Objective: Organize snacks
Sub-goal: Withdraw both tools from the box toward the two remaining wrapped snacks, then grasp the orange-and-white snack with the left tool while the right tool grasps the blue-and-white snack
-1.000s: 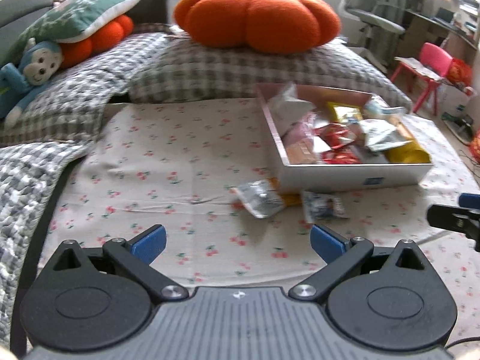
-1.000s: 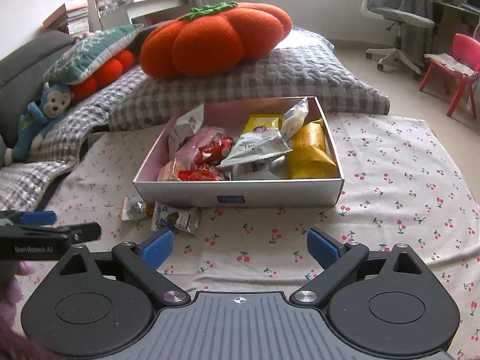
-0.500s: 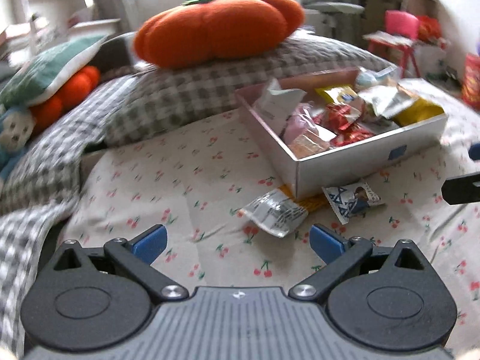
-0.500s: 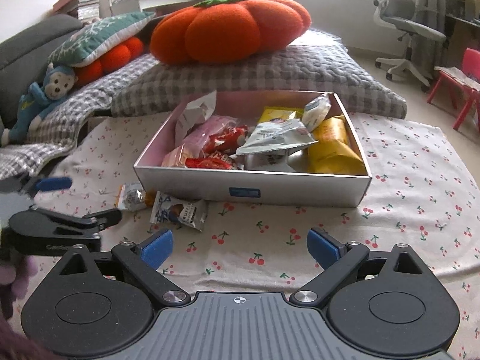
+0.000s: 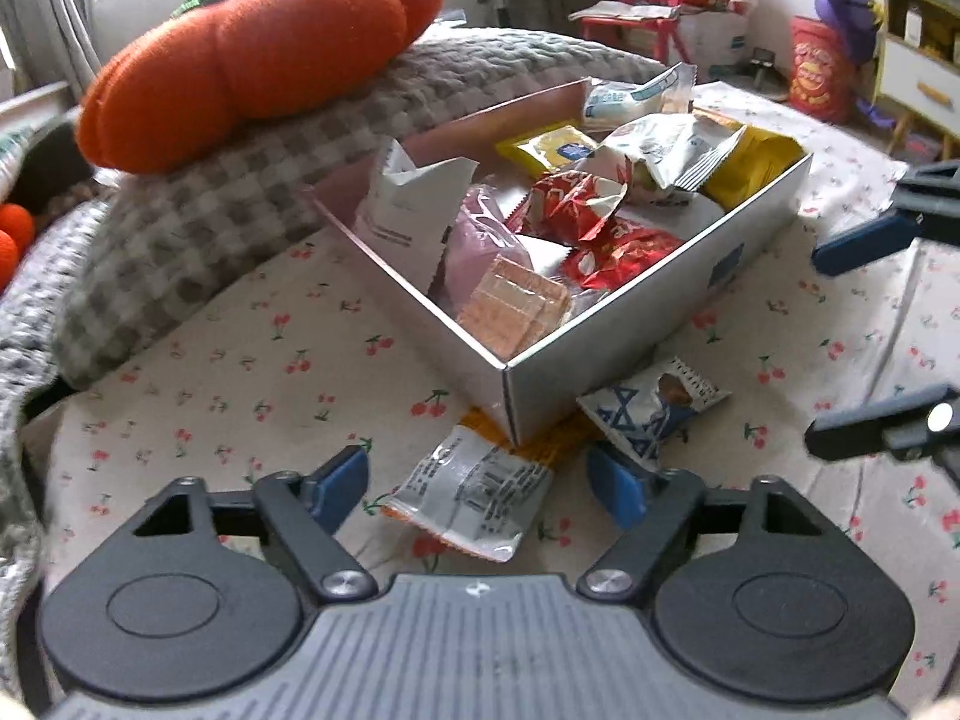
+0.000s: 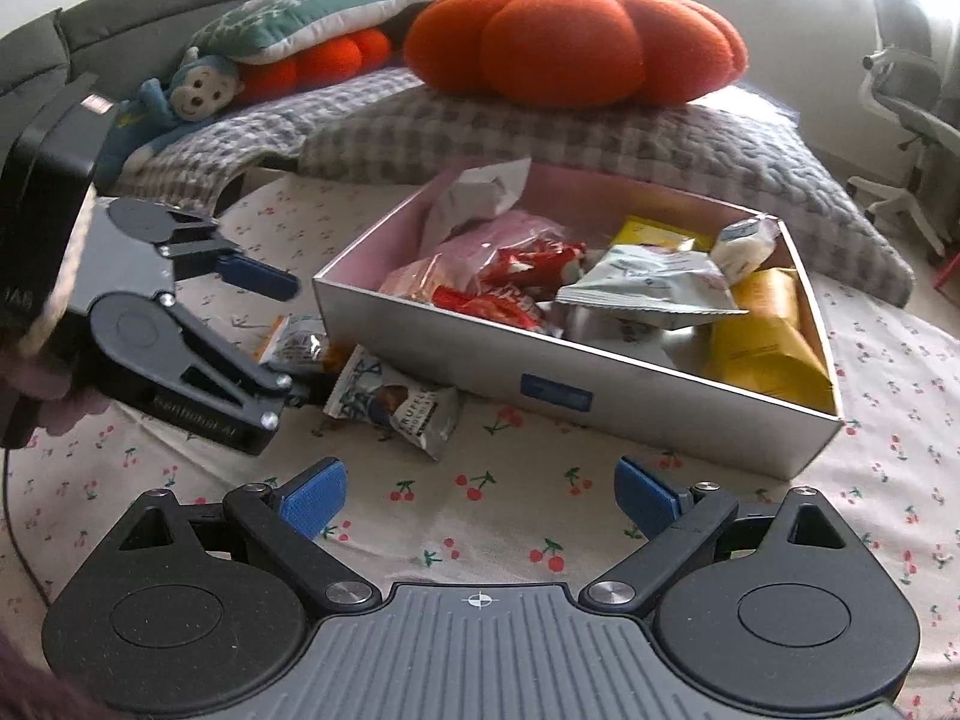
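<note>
- Left gripper (image 5: 477, 483): jaws closing, silver snack packet (image 5: 474, 489) seen between them at lower centre, not yet pinched.
- Right gripper (image 6: 480, 495): fingers spread, nothing between.
- Snack box (image 6: 600, 384) seen mid-frame.

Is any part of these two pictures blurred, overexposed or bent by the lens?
Left wrist view: strong fisheye bending, the checked cushion smeared by blur, the snack box fairly sharp. Right wrist view: window glare washes out the top right corner behind the office chair; edges curve too.

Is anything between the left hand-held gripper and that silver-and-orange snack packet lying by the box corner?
Nothing visible. The left hand-held gripper has its closing jaws either side of the silver-and-orange snack packet; only the cherry-print sheet lies beneath. The silver cardboard box sits just beyond.
</note>
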